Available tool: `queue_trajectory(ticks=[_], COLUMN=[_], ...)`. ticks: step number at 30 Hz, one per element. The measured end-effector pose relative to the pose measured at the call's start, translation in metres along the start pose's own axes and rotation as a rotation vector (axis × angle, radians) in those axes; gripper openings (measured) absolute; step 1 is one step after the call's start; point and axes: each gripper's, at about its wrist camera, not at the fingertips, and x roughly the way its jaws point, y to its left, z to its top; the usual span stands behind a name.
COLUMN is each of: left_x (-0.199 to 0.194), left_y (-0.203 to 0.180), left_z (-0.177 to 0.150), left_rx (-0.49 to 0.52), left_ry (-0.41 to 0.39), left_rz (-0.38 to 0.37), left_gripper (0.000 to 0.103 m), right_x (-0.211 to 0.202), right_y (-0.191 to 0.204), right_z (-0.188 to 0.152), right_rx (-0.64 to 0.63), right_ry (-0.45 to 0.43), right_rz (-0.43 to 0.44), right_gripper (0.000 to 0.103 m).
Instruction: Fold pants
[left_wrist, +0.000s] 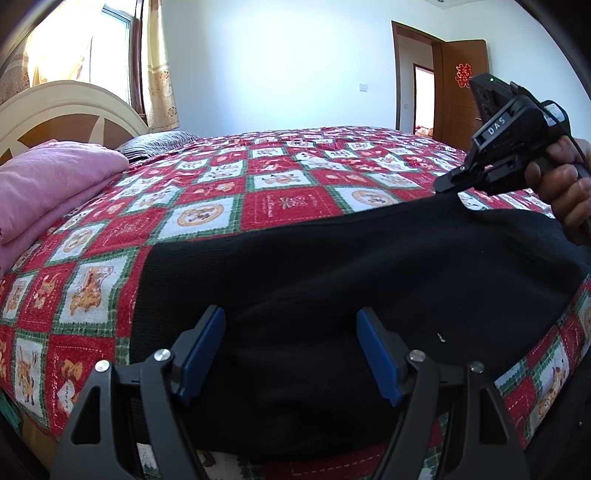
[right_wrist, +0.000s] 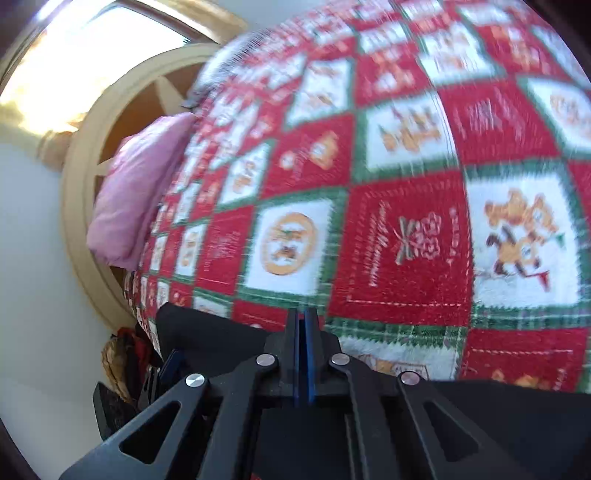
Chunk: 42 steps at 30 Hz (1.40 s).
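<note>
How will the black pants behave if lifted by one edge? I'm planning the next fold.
Likely floppy: the black pants lie flat and follow the bedspread, and the cloth rises in a soft peak toward the right gripper. Probably fairly light for their size, being a thin layer. The knit-looking fabric may drag on the bedspread rather than slide.

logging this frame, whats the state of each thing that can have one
left gripper: open, over the black pants, not gripping
right gripper: shut at the pants' far edge; grip on cloth unclear
black pants: spread flat on the bed
bedspread: laid flat
pink blanket: folded, by the headboard
door: open
curtain: drawn aside
</note>
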Motion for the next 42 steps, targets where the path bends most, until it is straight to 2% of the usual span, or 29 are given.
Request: queue_trajectory(ticks=[2,4,6,8,12,13,14,15,18,20,23,26,29,33,36,37,42], left_x=[0.000,0.000,-0.001,-0.002,-0.006,-0.008,-0.011,-0.013,-0.019,-0.019,-0.013,-0.006,0.000,0.003,0.005,0.006,0.008], left_y=[0.000,-0.001,-0.002,-0.003,-0.003,-0.004,-0.004,-0.006,-0.016,-0.027,-0.043,-0.056,-0.060,-0.061,-0.063,-0.064,-0.065], left_z=[0.000,0.000,0.000,0.001,0.007,0.008,0.011,0.014,0.020,0.022,0.024,0.024,0.023,0.023,0.025,0.025,0.025], left_rx=[-0.002,0.000,0.002,0.004,-0.008,-0.016,-0.023,-0.026,-0.018,-0.007,0.025,0.054,0.041,0.017,0.012,0.011,0.004], left_ry=[-0.003,-0.004,-0.004,0.000,0.011,0.009,0.003,-0.006,-0.027,-0.030,-0.005,0.022,0.050,0.069,0.076,0.078,0.087], left_rz=[0.003,0.004,0.006,0.011,0.014,0.013,0.011,0.006,0.006,-0.020,-0.040,-0.029,-0.030,-0.017,-0.002,0.002,0.022], left_gripper=[0.077,0.077,0.077,0.077,0.078,0.078,0.079,0.082,0.088,0.094,0.095,0.095,0.095,0.095,0.095,0.095,0.095], right_x=[0.000,0.007,0.014,0.018,-0.002,-0.010,-0.022,-0.039,-0.087,-0.125,-0.185,-0.249,-0.320,-0.405,-0.442,-0.448,-0.450], right_y=[-0.006,-0.018,-0.020,-0.018,-0.023,-0.026,-0.030,-0.037,-0.061,-0.082,-0.122,-0.161,-0.200,-0.249,-0.278,-0.286,-0.327], right_z=[0.005,0.006,0.004,0.001,-0.002,-0.003,-0.006,-0.010,-0.026,-0.039,-0.059,-0.086,-0.118,-0.155,-0.169,-0.170,-0.168], right_rx=[0.004,0.033,0.016,-0.002,-0.017,-0.022,-0.027,-0.035,-0.040,-0.026,0.047,0.106,0.157,0.259,0.288,0.293,0.327], right_ry=[-0.020,0.005,0.006,0.017,-0.025,-0.035,-0.049,-0.075,-0.134,-0.183,-0.250,-0.332,-0.426,-0.526,-0.565,-0.567,-0.499], right_rz=[-0.054,-0.051,-0.075,-0.064,-0.103,-0.115,-0.121,-0.123,-0.177,-0.197,-0.252,-0.352,-0.494,-0.567,-0.653,-0.658,-0.565], right_gripper=[0.001,0.001,0.001,0.002,0.007,0.028,0.059,0.066,0.066,0.066,0.066,0.066,0.066,0.066,0.066,0.066,0.066])
